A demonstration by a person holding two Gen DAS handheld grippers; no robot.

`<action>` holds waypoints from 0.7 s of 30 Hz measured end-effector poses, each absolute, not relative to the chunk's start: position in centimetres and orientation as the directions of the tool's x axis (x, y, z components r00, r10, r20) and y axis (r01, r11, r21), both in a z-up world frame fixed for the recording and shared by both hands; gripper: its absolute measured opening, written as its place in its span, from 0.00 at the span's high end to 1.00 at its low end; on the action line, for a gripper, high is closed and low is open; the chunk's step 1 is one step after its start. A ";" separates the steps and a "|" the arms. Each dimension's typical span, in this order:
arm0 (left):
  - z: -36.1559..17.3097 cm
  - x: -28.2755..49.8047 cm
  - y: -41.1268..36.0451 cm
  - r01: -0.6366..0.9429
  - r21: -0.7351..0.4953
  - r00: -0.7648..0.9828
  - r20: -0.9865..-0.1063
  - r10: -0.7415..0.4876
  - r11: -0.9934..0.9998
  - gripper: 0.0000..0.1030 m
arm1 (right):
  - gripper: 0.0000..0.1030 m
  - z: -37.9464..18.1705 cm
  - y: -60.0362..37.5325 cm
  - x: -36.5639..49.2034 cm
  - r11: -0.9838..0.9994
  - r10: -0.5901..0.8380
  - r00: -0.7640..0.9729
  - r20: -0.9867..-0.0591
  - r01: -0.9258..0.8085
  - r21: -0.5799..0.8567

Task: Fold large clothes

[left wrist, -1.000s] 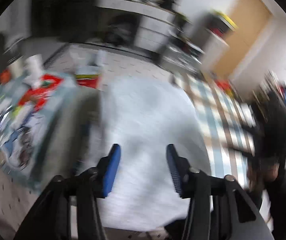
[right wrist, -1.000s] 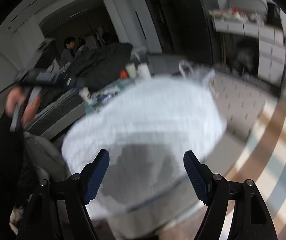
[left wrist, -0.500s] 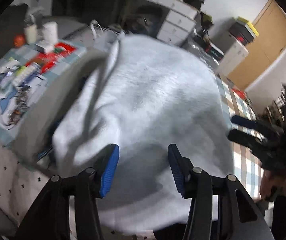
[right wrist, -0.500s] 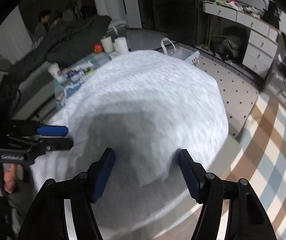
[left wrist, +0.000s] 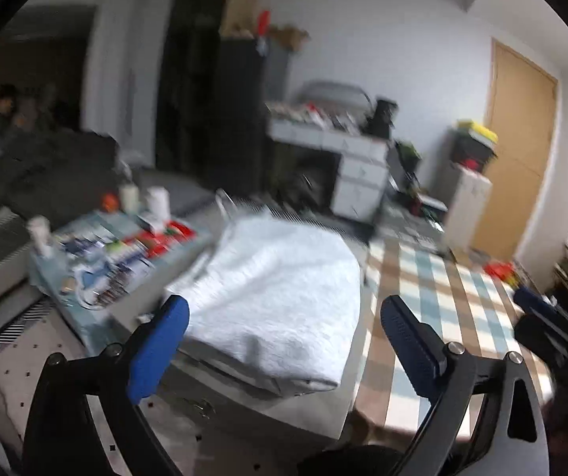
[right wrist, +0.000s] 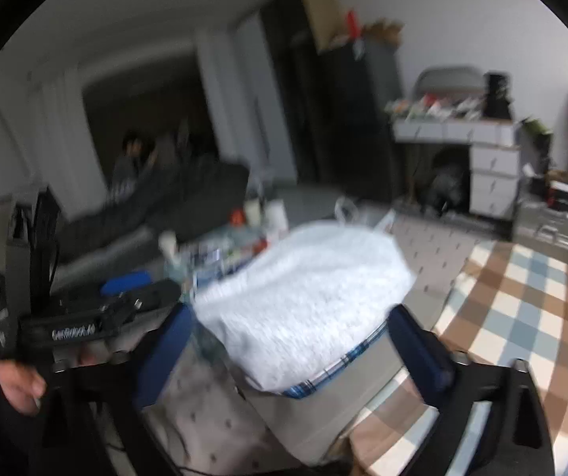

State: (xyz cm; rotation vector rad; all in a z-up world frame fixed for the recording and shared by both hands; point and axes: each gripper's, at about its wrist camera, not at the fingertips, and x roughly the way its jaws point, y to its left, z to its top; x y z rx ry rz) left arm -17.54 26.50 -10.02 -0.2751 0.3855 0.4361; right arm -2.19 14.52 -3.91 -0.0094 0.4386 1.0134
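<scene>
On the grey table, the folded white garment lies flat, while left gripper and right gripper hang above it, fingers spread wide, holding nothing.

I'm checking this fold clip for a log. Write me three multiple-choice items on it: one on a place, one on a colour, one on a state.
1. Where does the white garment lie?
A. Folded on the grey table
B. On the checked floor
C. Hanging on the wooden door

2. What colour are the pads on the gripper fingers?
A. Red
B. Blue
C. Yellow

3. How do the left gripper and right gripper stand?
A. Both shut on the garment
B. Left shut, right open
C. Both open, holding nothing

Answers:
1. A, the garment rests as a folded stack on the grey top, beside the checked rug.
2. B, both wrist views show blue pads on black fingers.
3. C, the jaws stand wide apart in each view, with no cloth between them.
</scene>
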 end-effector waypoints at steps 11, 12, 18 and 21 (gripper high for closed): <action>-10.2 -20.9 22.4 -0.493 -0.016 0.840 -0.268 0.471 0.870 0.01 | 0.00 -4.9 7.8 -8.8 0.616 0.787 0.587 -0.192 -0.767 0.180; -10.2 -21.1 22.7 -0.494 -0.012 0.840 -0.261 0.475 0.869 0.01 | 0.00 -5.0 7.8 -9.1 0.623 0.781 0.597 -0.184 -0.764 0.168; -10.6 -21.0 25.0 -0.480 -0.041 0.850 -0.271 0.452 0.877 0.01 | 0.00 -4.9 7.8 -10.5 0.604 0.797 0.585 -0.150 -0.775 0.185; -10.9 -20.8 25.5 -0.477 -0.032 0.852 -0.264 0.453 0.879 0.01 | 0.00 -5.0 8.0 -11.2 0.609 0.793 0.593 -0.140 -0.775 0.168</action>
